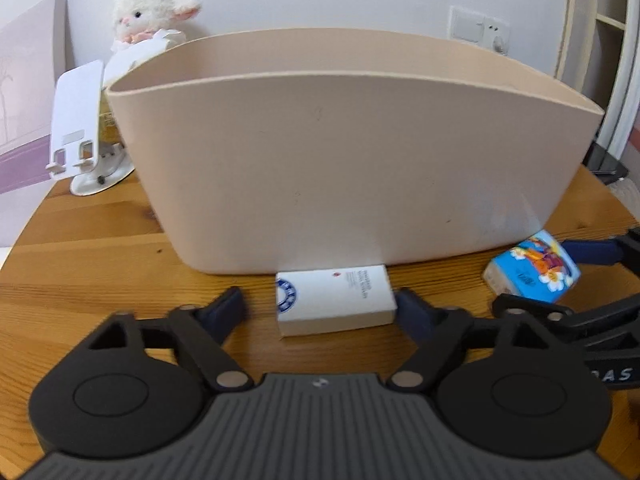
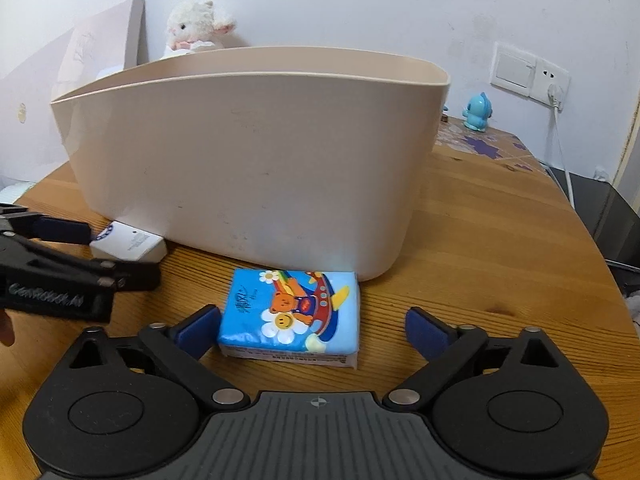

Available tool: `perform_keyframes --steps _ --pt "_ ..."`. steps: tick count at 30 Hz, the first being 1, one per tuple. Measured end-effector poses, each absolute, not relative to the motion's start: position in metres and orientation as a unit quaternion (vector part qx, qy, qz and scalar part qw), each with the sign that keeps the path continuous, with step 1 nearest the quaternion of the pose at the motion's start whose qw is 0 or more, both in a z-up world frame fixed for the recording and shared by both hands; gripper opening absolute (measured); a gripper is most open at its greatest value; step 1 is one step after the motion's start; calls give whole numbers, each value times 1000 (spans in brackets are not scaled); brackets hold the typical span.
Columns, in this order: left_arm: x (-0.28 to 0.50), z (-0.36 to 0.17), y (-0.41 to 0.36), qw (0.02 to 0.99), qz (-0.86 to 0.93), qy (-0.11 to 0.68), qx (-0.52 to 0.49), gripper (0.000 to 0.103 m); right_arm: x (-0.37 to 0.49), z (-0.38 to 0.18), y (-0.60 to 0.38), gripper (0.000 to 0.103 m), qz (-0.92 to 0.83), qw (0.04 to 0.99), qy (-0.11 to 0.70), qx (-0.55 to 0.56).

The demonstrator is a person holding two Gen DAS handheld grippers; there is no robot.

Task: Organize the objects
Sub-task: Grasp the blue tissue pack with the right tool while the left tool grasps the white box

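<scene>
A tall beige plastic bin [image 1: 352,160] stands on the wooden table [image 1: 100,264]; it also shows in the right wrist view [image 2: 248,160]. A white box with a blue emblem [image 1: 334,300] lies in front of it, between the open fingers of my left gripper [image 1: 322,312]; the right pad sits close to the box's side. A blue tissue pack with a cartoon bear [image 2: 290,316] lies between the open fingers of my right gripper [image 2: 314,332], its left pad close to the pack. The pack also shows in the left wrist view [image 1: 532,272], and the white box in the right wrist view [image 2: 128,244].
A white phone stand [image 1: 80,128] and a plush lamb [image 1: 152,12] sit behind the bin at the left. A blue toy figure [image 2: 477,112] stands at the back right near a wall socket [image 2: 528,76]. A canvas [image 2: 100,40] leans on the wall.
</scene>
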State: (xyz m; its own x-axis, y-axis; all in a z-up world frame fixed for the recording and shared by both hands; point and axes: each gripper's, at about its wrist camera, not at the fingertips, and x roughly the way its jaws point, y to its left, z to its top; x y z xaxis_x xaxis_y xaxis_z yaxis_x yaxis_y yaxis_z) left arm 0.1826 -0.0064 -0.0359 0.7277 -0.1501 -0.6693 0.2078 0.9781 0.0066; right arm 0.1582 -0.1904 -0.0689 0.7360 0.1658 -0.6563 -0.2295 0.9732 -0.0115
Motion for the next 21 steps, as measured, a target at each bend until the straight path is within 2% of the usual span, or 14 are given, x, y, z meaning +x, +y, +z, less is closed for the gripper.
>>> perform_keyframes --steps 1,2,4,11,21 --pt "182 -35 -7 928 -103 355 42 64 157 -68 -190 83 110 931 345 -46" --pt "182 -33 -8 927 -107 357 41 62 156 -68 -189 79 113 931 343 -48" --pt "181 -33 -8 925 -110 360 41 62 153 -66 -186 63 121 931 342 -51" --pt "167 -28 4 928 -113 354 40 61 143 -60 -179 62 130 929 338 -70" --pt "118 20 7 943 -134 291 88 62 107 -16 -200 61 132 944 295 -64"
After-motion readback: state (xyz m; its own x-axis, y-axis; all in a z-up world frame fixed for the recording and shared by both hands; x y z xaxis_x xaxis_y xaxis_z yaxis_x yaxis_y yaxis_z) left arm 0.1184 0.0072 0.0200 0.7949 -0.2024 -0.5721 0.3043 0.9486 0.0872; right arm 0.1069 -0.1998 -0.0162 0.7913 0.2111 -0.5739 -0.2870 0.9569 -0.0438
